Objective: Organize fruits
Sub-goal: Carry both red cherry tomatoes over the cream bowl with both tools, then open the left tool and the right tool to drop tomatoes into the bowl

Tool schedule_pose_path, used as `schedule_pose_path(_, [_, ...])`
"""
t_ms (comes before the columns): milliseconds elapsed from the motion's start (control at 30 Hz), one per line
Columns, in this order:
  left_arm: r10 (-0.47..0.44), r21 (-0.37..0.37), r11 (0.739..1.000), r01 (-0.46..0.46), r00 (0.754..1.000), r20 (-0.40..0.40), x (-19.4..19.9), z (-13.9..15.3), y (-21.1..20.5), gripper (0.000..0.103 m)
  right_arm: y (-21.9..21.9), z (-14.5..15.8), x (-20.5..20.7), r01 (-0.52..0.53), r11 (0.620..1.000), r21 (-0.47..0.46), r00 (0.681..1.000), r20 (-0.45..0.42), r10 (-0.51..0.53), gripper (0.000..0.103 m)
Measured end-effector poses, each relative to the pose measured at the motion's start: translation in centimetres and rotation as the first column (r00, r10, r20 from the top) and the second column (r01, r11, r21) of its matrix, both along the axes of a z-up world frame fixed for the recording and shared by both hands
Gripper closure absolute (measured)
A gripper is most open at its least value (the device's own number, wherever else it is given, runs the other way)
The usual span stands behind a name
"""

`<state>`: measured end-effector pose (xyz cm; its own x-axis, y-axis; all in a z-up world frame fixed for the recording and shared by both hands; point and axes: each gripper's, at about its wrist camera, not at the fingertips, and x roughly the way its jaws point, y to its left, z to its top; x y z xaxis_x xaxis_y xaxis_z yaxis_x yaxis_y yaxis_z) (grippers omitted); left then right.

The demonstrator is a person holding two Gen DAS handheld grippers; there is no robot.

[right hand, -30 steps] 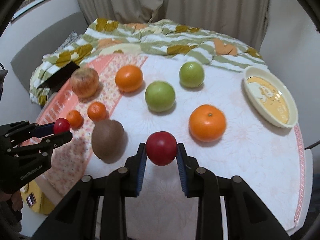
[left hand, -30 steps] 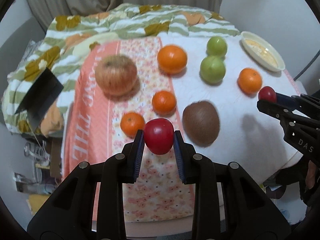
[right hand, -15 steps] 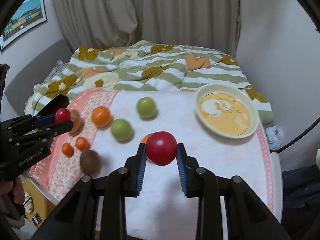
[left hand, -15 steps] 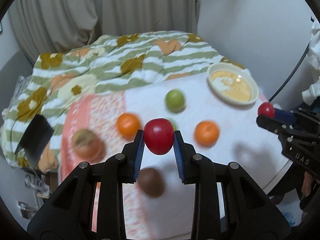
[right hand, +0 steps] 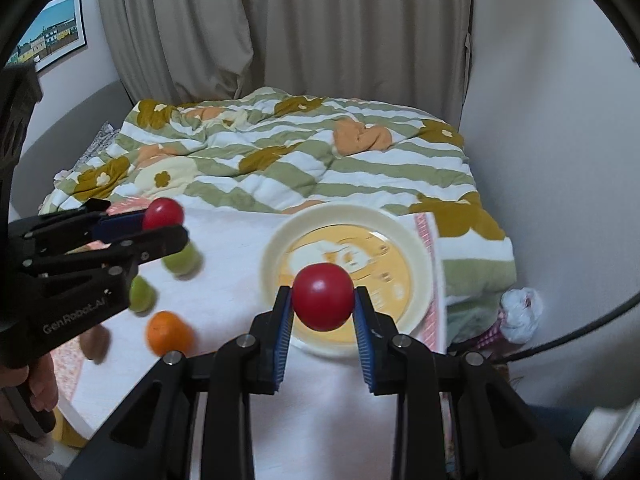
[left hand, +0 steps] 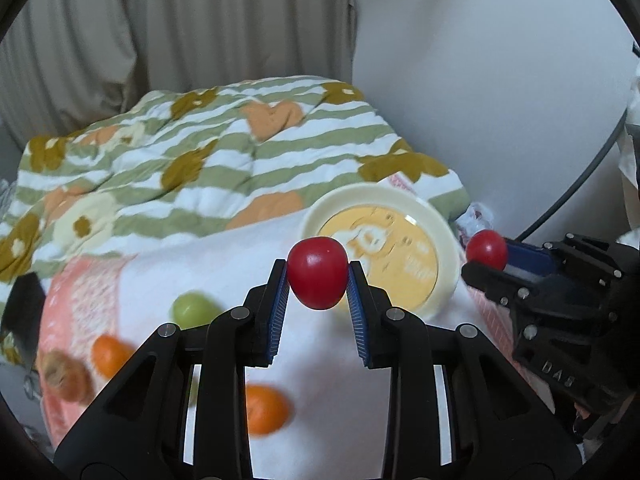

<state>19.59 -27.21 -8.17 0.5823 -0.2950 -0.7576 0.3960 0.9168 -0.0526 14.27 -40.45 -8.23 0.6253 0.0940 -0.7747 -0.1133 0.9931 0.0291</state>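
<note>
The left gripper (left hand: 317, 280) has its two blue fingers (left hand: 279, 300) squeezed shut on a small red fruit (left hand: 317, 279), right in the middle of the left wrist picture. The right gripper (right hand: 322, 298) does the same with another red fruit (right hand: 322, 296), in the middle of the right wrist picture. Both fruits are up in the air, not touching anything else.

The cream plate (right hand: 272, 256) with a yellow middle sits on the tabletop (right hand: 236, 264), just behind the right fruit in that picture. In the left wrist picture the plate (left hand: 440, 232) is a bit to the right of the middle.

Each red fruit looks small, round, smooth and shiny, so I think it is light and could slip or roll. It may be soft, so a hard squeeze could squash it. The best place to hold it is across its fat middle, one finger on each side, and that is how both are held now.

Other fruits wait lower left on the tabletop: a green fruit (right hand: 182, 258), another green one (right hand: 141, 294), an orange (right hand: 170, 332) and a brown fruit (right hand: 95, 342). They look blurry. A striped flowery blanket (right hand: 288, 168) lies behind, near the top of the tabletop
</note>
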Motion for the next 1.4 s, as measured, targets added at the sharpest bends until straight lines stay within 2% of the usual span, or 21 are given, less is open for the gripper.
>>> schedule_pose_path(167, [-0.035, 0.015, 0.999, 0.036, 0.999, -0.031, 3.6, -1.5, -3.8, 0.066, -2.8, -1.3, 2.3, -0.001, 1.0, 0.002, 1.0, -0.012, 0.001, 0.076])
schedule_pose_path(500, [-0.107, 0.05, 0.992, 0.114, 0.987, -0.119, 9.7, -6.3, -7.9, 0.066, -6.2, -3.9, 6.0, 0.058, 0.998, 0.026, 0.997, -0.047, -0.057, 0.075])
schedule_pose_path(767, [-0.157, 0.063, 0.983, 0.172, 0.967, -0.199, 11.6, -9.3, -9.1, 0.066, -7.4, -5.6, 7.2, 0.119, 0.992, 0.033, 0.989, -0.087, -0.115, 0.075])
schedule_pose_path(1033, [-0.176, 0.08, 0.977, 0.196, 0.963, -0.204, 12.0, -8.9, -8.8, 0.064, -7.9, -5.5, 7.3, 0.169, 0.985, 0.027, 0.981, -0.101, -0.166, 0.075])
schedule_pose_path(1067, [-0.178, 0.08, 0.977, 0.197, 0.963, -0.205, 12.0, -8.8, -8.7, 0.062, -8.0, -5.4, 7.3, 0.174, 0.984, 0.026, 0.98, -0.1, -0.17, 0.075])
schedule_pose_path(1100, [-0.18, 0.077, 0.977, 0.2, 0.962, -0.207, 12.0, -8.6, -8.6, 0.046, -8.1, -5.3, 7.3, 0.177, 0.984, 0.025, 0.98, -0.1, -0.174, 0.075])
schedule_pose_path(1133, [-0.178, 0.077, 0.977, 0.198, 0.962, -0.205, 11.9, -8.5, -8.4, 0.011, -8.2, -5.3, 7.3, 0.181, 0.983, 0.024, 0.979, -0.1, -0.178, 0.075])
schedule_pose_path(1167, [-0.172, 0.077, 0.978, 0.191, 0.964, -0.204, 11.9, -8.4, -8.2, 0.0, -8.2, -5.2, 7.2, 0.183, 0.983, 0.023, 0.978, -0.101, -0.18, 0.076])
schedule_pose_path(1400, [-0.139, 0.078, 0.985, 0.155, 0.975, -0.175, 11.3, -6.6, -5.9, 0.0, -7.9, -5.2, 7.7, 0.157, 0.987, 0.015, 0.982, -0.104, -0.155, 0.076])
